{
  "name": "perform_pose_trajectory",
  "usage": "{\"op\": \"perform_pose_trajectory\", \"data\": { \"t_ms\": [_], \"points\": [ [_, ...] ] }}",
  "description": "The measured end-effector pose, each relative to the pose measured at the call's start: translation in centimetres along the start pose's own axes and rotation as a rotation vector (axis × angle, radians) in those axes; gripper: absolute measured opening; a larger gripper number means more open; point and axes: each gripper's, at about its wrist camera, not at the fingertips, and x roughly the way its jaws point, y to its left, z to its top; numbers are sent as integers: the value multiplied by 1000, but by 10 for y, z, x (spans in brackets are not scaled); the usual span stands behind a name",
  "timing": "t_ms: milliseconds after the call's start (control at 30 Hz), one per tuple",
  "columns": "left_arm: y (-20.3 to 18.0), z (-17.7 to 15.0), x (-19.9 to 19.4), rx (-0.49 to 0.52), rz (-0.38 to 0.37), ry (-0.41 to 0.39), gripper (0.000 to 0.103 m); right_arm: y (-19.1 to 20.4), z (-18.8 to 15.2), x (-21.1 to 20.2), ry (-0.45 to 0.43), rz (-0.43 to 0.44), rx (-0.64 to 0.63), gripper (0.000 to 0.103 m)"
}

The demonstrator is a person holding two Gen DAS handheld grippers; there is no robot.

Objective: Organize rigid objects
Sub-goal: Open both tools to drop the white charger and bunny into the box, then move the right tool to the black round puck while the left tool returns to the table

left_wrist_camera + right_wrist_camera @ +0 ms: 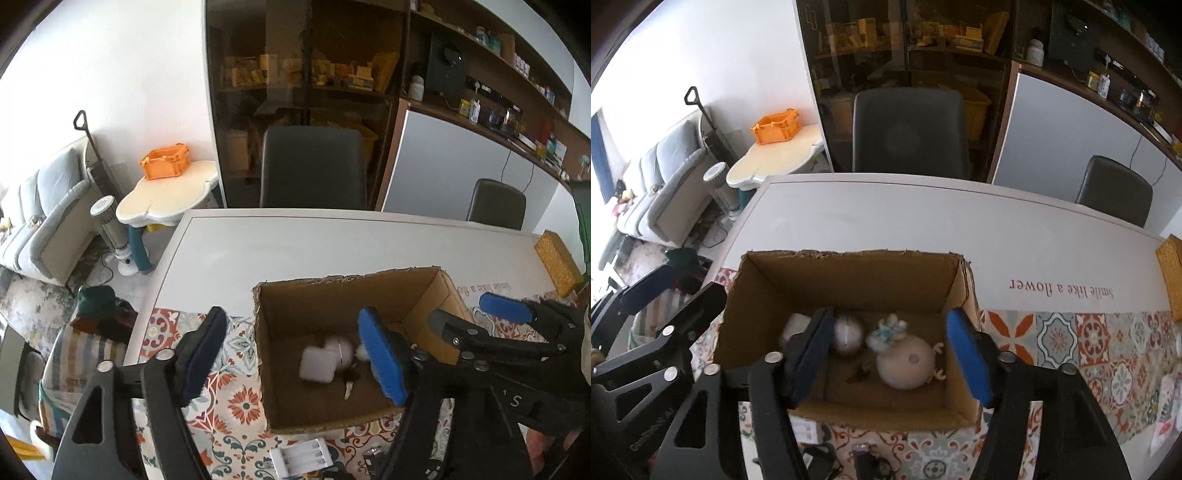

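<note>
You are dropping things into the box (846,284) — both the left gripper (295,354) and the right gripper (890,354) are hanging spread and empty over it — so fetching another piece is next.

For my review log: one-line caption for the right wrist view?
Open right gripper poised over a cardboard box holding a round ornament and a small ball.

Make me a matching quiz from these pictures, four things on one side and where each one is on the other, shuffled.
Things:
1. orange crate
2. round beige ornament
3. battery charger
4. woven yellow box

Places:
A. inside the cardboard box
B. on the small cream side table
C. far right edge of the white table
D. on the patterned mat, in front of the cardboard box

Pairs: 1-B, 2-A, 3-D, 4-C
</note>
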Motion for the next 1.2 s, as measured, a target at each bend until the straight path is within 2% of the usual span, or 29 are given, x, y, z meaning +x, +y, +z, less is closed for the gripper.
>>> {"op": "perform_pose_trajectory", "data": {
  "t_ms": [67, 133, 300, 567, 700, 800, 933, 1200],
  "points": [
    [5, -4, -10, -28, -12, -17, 87, -1, -3, -5, 8, 12, 7, 66],
    [8, -12, -20, -56, -33, -27, 90, -2, -8, -10, 14, 25, 17, 66],
    [15, -34, -36, -127, -152, 19, 90, 1, -24, -26, 19, 27, 26, 66],
    [13, -68, -44, -221, -276, 99, 90, 4, -63, -37, 66, 27, 45, 66],
    [9, -78, -51, -193, -208, 95, 90, 1, -80, -35, 79, -12, 54, 66],
    [5, -87, -54, -188, -239, 117, 90, -4, -92, -33, 83, -58, 77, 66],
    [-2, -102, -54, -186, -221, 151, 90, -11, -108, -29, 85, -120, 114, 66],
    [-11, -143, -39, -208, -220, 291, 89, -26, -149, -15, 156, -195, 196, 66]
  ]
}}
